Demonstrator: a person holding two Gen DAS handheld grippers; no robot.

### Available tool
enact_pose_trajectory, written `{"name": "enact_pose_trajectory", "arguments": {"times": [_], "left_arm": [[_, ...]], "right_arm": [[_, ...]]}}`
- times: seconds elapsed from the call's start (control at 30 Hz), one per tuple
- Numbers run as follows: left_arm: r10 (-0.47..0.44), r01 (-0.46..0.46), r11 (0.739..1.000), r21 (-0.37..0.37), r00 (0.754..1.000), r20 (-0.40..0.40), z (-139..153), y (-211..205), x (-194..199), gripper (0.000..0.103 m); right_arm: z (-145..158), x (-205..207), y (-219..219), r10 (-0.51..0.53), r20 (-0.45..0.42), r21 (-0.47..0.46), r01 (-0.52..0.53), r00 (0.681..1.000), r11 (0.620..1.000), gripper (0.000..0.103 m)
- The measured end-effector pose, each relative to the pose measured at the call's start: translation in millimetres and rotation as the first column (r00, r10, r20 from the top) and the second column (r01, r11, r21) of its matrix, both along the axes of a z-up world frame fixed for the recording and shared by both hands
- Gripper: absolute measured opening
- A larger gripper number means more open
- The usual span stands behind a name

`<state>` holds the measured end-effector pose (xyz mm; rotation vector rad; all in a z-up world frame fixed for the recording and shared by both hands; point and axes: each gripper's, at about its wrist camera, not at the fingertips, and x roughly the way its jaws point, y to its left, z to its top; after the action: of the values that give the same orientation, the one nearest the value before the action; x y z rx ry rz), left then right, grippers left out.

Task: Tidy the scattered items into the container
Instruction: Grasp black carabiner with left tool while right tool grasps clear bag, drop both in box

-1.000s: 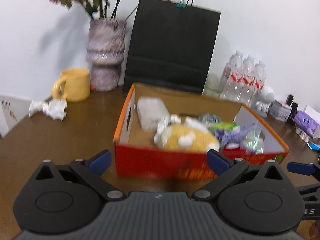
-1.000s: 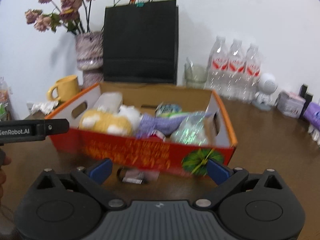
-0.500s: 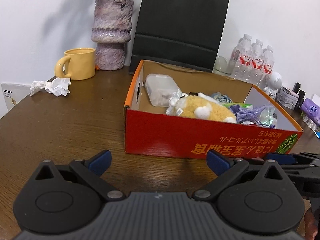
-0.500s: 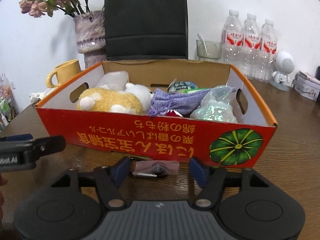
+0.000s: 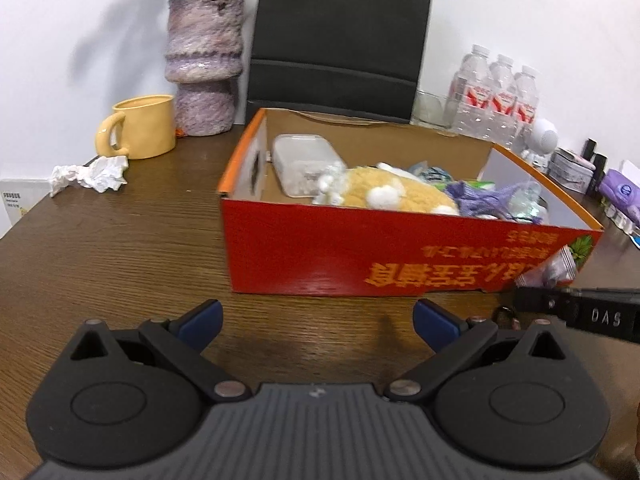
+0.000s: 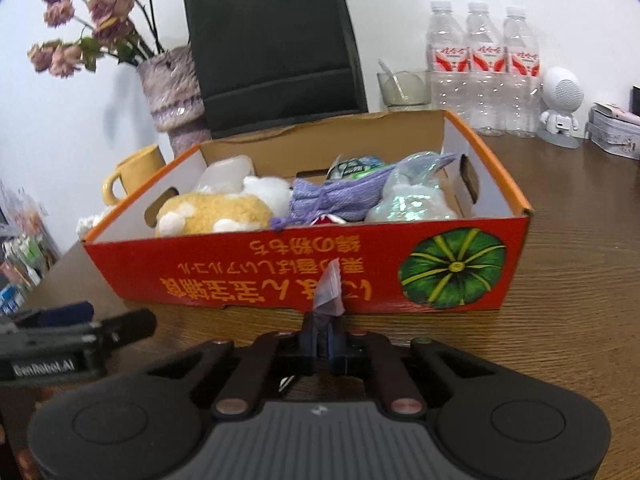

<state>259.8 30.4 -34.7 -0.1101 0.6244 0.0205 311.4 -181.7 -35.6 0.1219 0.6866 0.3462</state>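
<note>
Your right gripper (image 6: pixel 323 338), angled down at the brown wooden table (image 6: pixel 560 280), is clenched on the small clear plastic packet (image 6: pixel 329 290) just before the red cardboard box (image 6: pixel 280 272), ready to lift it in, while your left gripper (image 5: pixel 316 322) hovers spread and empty.

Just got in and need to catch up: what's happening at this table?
A person is tidying loose items into the red cardboard box. The right gripper is shut on a small clear packet, pinched upright in front of the box's near wall. The left gripper is open and empty, beside it. The plush toy and purple pouch already lie inside.
</note>
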Motion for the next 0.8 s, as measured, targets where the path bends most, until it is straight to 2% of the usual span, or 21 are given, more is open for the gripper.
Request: {"name": "enact_pose_trajectory", "arguments": {"times": [0.4, 0.47, 0.53, 0.57, 0.63, 0.7, 0.77, 0.8], "left_arm": [[-0.153, 0.153, 0.987, 0.040, 0.988, -0.006, -4.1, -75.0, 6.3, 0.103], [-0.168, 0.168, 0.984, 0.054, 0.986, -0.020, -6.9, -85.4, 10.5, 0.101], [-0.177, 0.179, 0.982, 0.059, 0.983, -0.039, -9.9, -92.5, 15.3, 0.091], [-0.181, 0.184, 0.981, 0.064, 0.982, -0.050, -11.6, -95.6, 17.4, 0.083], [-0.195, 0.199, 0.974, 0.105, 0.980, -0.046, -12.7, -102.2, 16.8, 0.072], [-0.231, 0.234, 0.967, 0.103, 0.972, -0.036, -12.0, -106.6, 13.8, 0.040], [-0.262, 0.264, 0.959, 0.103, 0.965, -0.029, -11.7, -111.0, 11.5, 0.025], [-0.272, 0.273, 0.957, 0.101, 0.962, -0.025, -12.2, -112.3, 9.9, 0.025]], "right_arm": [[3.1, -12.3, -41.9, -0.019, 0.025, -0.005, 0.019, 1.000, 1.000, 0.004], [2.6, -14.8, -50.0, -0.021, 0.023, -0.004, 0.021, 1.000, 1.000, 0.004], [2.8, -16.8, -56.6, -0.022, 0.024, -0.001, 0.022, 0.999, 1.000, 0.004], [3.1, -17.6, -59.2, -0.022, 0.026, 0.000, 0.022, 0.999, 1.000, 0.004], [3.7, -18.7, -62.8, -0.020, 0.027, 0.005, 0.020, 0.999, 1.000, 0.004], [4.0, -19.8, -64.0, -0.014, 0.028, 0.005, 0.013, 1.000, 1.000, 0.004], [4.7, -21.5, -63.1, -0.005, 0.032, 0.004, 0.005, 0.999, 1.000, 0.004], [5.3, -22.5, -62.8, -0.002, 0.035, 0.004, 0.001, 0.999, 1.000, 0.004]]}}
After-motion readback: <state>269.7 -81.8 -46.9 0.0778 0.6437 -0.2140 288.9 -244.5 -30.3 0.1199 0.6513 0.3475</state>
